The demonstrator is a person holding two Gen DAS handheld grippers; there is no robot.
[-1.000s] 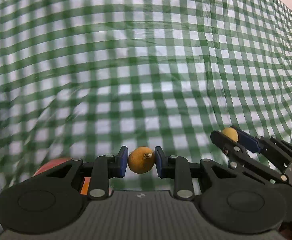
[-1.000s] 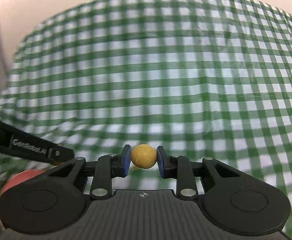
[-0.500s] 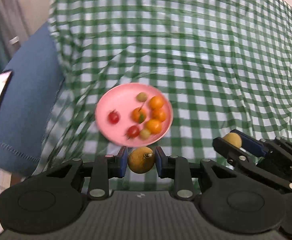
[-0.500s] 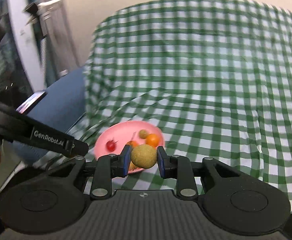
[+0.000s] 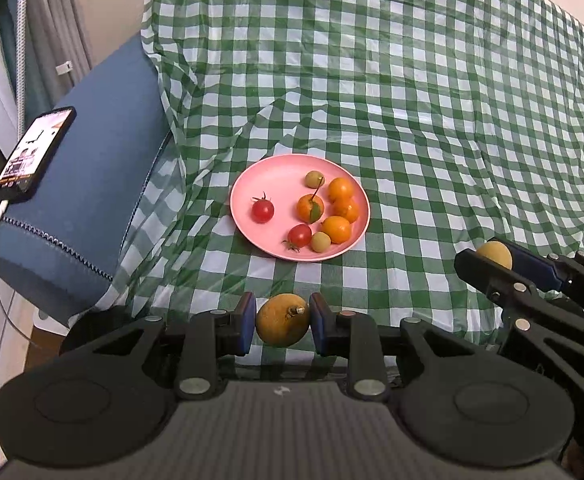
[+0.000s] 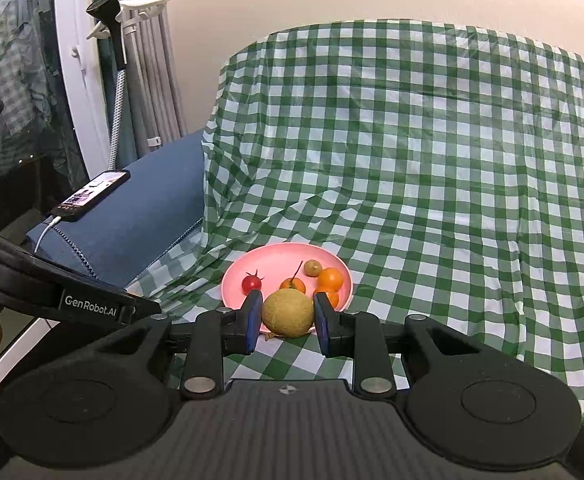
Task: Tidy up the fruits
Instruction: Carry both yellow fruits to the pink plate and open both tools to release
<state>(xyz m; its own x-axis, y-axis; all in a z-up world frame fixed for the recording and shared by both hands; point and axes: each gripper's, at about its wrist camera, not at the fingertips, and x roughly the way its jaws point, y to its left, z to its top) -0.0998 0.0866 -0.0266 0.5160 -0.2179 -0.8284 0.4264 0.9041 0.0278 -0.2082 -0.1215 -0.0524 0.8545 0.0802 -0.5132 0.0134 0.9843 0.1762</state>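
Fruit is pinched in both tools: the left gripper (image 5: pixel 283 322) is closed on a yellow fruit with stem (image 5: pixel 282 319), the right gripper (image 6: pixel 287 317) on a round yellow-green fruit (image 6: pixel 287 315). Both point at the pink plate (image 5: pixel 275 178), probably so each fruit joins the tomatoes and oranges there.

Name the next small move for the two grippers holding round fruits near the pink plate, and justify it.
Probably carry the left gripper forward over the pink plate: it grips a tan fruit short of the rim, and the plate's left side is bare.
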